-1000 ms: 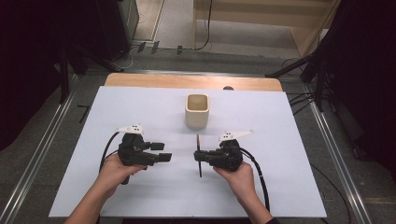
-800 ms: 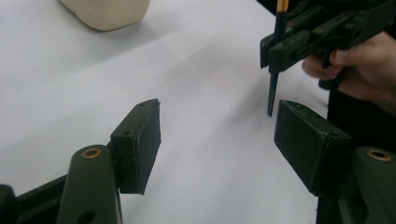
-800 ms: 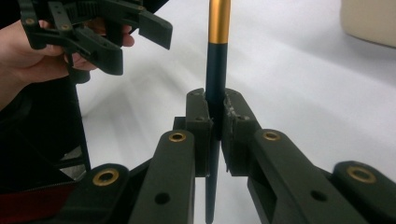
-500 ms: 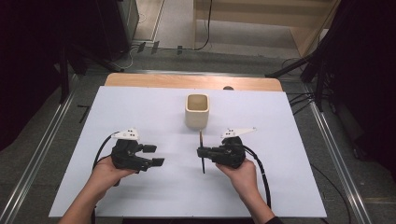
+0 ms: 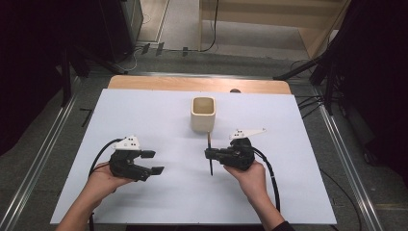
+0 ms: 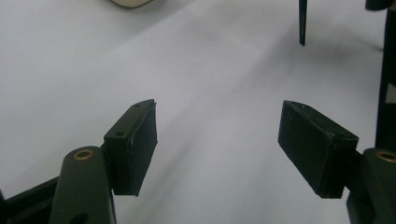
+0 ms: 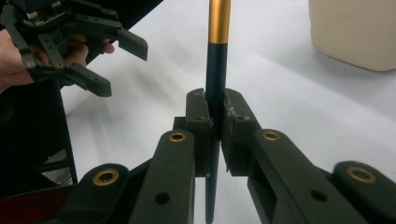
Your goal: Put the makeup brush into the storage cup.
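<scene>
Pen (image 7: 217,70) clamped in right gripper (image 7: 216,122).

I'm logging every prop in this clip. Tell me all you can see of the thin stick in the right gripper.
The stick is slim and round, like a brush handle or pen: dark shaft, gold band towards one end. The right gripper is shut on its middle, so both ends stick out. It sits near the cream cup, apart from it.

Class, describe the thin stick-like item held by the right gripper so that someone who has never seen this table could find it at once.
Start at the white table and find the cream cup near its far middle. Just in front of it, the right gripper is shut on a slim pen. It is the only long thin thing there, dark-bodied with a gold section towards the cup.
</scene>
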Tool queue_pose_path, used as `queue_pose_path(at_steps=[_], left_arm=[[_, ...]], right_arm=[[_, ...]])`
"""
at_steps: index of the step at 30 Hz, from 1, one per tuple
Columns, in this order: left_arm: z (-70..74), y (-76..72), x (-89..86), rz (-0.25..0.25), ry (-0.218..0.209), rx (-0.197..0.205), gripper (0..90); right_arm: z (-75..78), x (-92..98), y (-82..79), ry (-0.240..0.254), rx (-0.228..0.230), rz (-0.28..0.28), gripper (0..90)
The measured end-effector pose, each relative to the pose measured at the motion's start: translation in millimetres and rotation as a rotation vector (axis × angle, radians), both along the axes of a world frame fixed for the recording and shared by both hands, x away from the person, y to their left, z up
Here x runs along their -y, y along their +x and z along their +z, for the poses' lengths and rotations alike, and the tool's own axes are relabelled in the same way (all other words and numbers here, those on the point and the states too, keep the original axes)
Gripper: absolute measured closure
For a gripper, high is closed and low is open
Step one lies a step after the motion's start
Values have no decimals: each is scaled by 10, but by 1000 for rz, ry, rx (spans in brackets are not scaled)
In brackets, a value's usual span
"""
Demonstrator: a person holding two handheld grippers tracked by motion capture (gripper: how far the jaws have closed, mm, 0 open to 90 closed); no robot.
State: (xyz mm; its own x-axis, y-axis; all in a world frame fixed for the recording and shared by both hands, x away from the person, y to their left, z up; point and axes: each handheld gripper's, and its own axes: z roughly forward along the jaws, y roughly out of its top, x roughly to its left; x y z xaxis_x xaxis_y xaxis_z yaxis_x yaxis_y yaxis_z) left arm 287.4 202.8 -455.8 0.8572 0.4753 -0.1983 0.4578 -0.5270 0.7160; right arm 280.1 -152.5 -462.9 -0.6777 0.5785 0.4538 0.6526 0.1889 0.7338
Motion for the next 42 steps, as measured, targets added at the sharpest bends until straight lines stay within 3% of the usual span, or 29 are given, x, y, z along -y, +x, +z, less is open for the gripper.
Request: queue_pose_path(at_steps=[6, 14, 26, 42], left_arm=[[-12, -53, -18, -33, 80, 63, 281], [-29, -81, -82, -38, 98, 76, 278], [-29, -93, -136, -27, 85, 71, 276], [-47, -79, -146, -14, 75, 58, 275]], right_arm=[[14, 12, 15, -6, 3, -5, 835], [23, 21, 33, -9, 5, -11, 834], [98, 60, 78, -10, 25, -27, 834], [357, 162, 255, -22, 69, -61, 834]])
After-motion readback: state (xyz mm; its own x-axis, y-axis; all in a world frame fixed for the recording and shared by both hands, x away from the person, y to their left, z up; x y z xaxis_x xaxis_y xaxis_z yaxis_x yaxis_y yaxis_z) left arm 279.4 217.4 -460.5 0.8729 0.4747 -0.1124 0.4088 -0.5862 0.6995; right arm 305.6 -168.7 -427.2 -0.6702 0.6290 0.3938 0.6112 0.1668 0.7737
